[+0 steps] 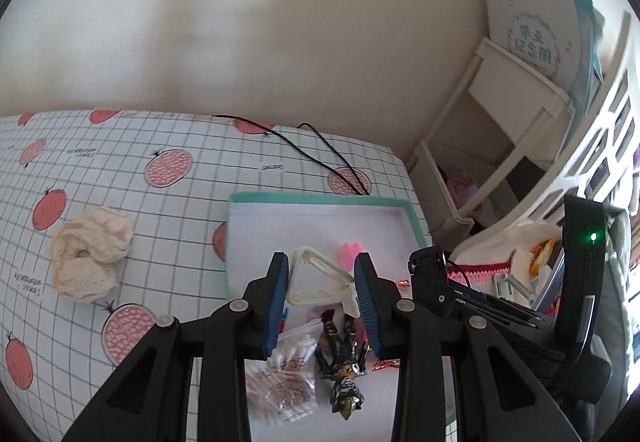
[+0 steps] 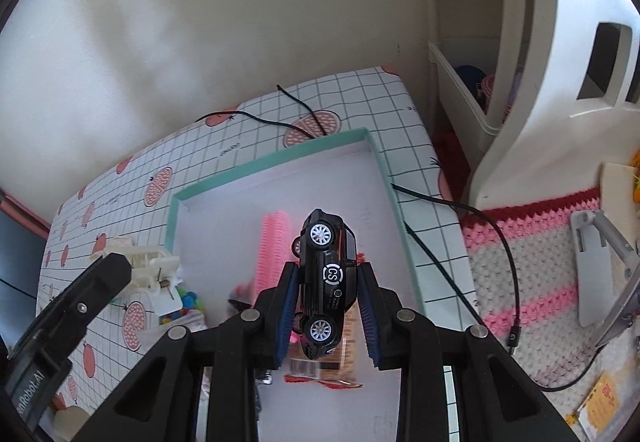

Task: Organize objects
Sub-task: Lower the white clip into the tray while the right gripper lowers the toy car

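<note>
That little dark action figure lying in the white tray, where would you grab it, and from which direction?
Probably across the torso of the action figure, coming straight down from above. It lies flat on the tray floor, and the waist looks like its narrowest solid part; the spread limbs would likely slip. The plastic bag crowds one side, so set the fingers carefully there.

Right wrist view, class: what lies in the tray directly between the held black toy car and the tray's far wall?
Only bare white tray floor beyond the black toy car; the pink comb lies leftward.
</note>
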A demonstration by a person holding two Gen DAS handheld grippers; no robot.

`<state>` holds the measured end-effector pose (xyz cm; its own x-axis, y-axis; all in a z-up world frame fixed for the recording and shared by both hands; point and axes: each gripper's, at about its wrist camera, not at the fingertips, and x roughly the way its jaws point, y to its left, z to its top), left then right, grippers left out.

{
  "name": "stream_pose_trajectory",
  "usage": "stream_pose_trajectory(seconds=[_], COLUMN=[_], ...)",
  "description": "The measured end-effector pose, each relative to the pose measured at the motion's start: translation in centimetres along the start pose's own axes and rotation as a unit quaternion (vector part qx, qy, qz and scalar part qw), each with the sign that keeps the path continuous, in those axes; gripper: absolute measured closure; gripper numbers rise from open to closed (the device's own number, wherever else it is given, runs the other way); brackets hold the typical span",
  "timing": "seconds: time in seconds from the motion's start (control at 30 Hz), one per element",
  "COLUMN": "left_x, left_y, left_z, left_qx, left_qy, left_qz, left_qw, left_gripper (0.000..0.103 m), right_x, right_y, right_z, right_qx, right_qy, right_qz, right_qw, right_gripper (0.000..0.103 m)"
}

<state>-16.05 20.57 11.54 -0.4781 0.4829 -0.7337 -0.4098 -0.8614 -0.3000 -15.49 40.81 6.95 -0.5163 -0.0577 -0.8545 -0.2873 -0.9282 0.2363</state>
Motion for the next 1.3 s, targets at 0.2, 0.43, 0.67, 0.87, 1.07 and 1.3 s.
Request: stream_pose_trajectory(seconds=[0.2,0.43,0.67,0.87,1.07,1.3], left_x=[2.0,3.7,4.7,5.1,5.1,5.3], left_y=[-0.9,-0.9,-0.5,-0.3,-0.4,-0.1], left_z=[-0.9,-1.6,-2.3,-2.5,-2.4,-2.5], left_qx=[0.017,0.025,0.019,0.018,0.015,0.006], left_qy=[-0.003,0.004,0.026,0.041,0.06,0.086], left_qz=[-0.003,0.009,0.023,0.031,0.034,0.035], left_qw=[0.9999,0.9996,0.9992,0.9985,0.9975,0.9957], left_gripper=[0.068,0.068,0.068,0.068,0.068,0.067], right_x=[0.5,0.9,2.0,2.5,2.8,2.8], right_y=[-1.1,-1.2,-1.4,-1.6,-1.5,-1.4], right_z=[-0.2,-0.2,-0.6,-0.9,-0.9,-0.8], right_qx=[0.013,0.008,-0.006,-0.006,-0.008,-0.007], right_qy=[0.003,0.0,0.019,0.029,0.035,0.037], right_qz=[-0.001,-0.026,-0.047,-0.057,-0.06,-0.061], right_qw=[1.0,1.0,0.999,0.998,0.998,0.997], right_gripper=[0.072,0.072,0.072,0.072,0.072,0.071])
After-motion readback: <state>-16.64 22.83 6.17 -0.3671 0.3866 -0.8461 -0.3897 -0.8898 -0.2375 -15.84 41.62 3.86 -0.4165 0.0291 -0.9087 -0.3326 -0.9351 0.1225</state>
